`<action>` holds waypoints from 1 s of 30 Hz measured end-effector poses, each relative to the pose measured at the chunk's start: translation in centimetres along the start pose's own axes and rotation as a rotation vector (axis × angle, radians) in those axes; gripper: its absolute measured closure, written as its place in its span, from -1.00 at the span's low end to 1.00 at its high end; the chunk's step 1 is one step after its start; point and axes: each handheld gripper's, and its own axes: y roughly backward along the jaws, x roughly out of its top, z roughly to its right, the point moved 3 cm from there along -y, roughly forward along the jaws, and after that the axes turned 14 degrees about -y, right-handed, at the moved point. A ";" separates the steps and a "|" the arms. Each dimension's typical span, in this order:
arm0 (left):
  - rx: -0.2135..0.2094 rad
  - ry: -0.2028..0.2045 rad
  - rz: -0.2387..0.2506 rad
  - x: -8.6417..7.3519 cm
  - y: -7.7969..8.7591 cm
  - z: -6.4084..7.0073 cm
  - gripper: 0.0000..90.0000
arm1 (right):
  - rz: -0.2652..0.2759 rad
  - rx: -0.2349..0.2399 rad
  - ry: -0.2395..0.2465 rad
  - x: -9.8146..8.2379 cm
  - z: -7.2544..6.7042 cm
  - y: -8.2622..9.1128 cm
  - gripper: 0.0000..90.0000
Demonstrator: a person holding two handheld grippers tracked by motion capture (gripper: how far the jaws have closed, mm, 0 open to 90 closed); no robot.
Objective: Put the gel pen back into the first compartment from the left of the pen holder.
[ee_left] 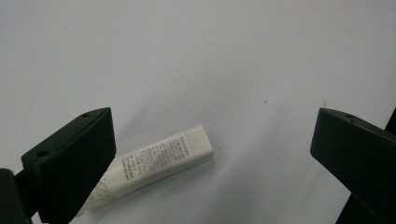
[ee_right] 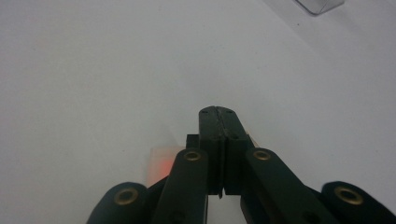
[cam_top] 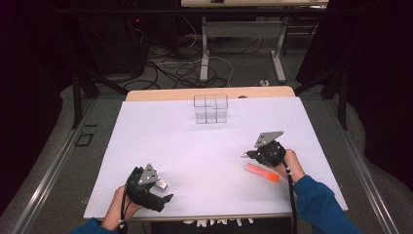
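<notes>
At the near left of the bench (cam_top: 146, 131), the white tube (ee_left: 159, 163) lies between the wide-open jaws of the left hand-held gripper (cam_top: 163, 191), its long axis slanting toward one jaw, unheld. The right hand-held gripper (cam_top: 245, 156), jaws shut and empty, hovers just beside the orange marker (cam_top: 261, 172).

matt white paper table cover (cam_top: 204, 161) | clear glossy plastic compartment box (cam_top: 211, 108) | smooth white plastic printed tube (ee_left: 154, 165) | translucent orange plastic marker (cam_top: 261, 172) | matt black plastic jaws
</notes>
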 end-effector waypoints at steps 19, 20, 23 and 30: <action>0.012 0.003 0.004 0.0 -0.3 0.0 -0.99 | -0.084 -0.035 0.027 -0.2 0.5 -2.8 1.00; 0.000 -0.001 -0.008 0.0 -0.2 0.0 -0.99 | -0.079 -0.040 0.026 -0.1 0.5 -2.8 1.00; -0.005 -0.002 -0.011 0.0 -0.2 0.0 -0.99 | -0.086 -0.044 0.021 -0.1 0.5 -2.9 1.00; -0.010 -0.003 -0.014 0.0 -0.2 0.0 -0.99 | -0.082 -0.070 0.005 0.0 0.8 -3.3 1.00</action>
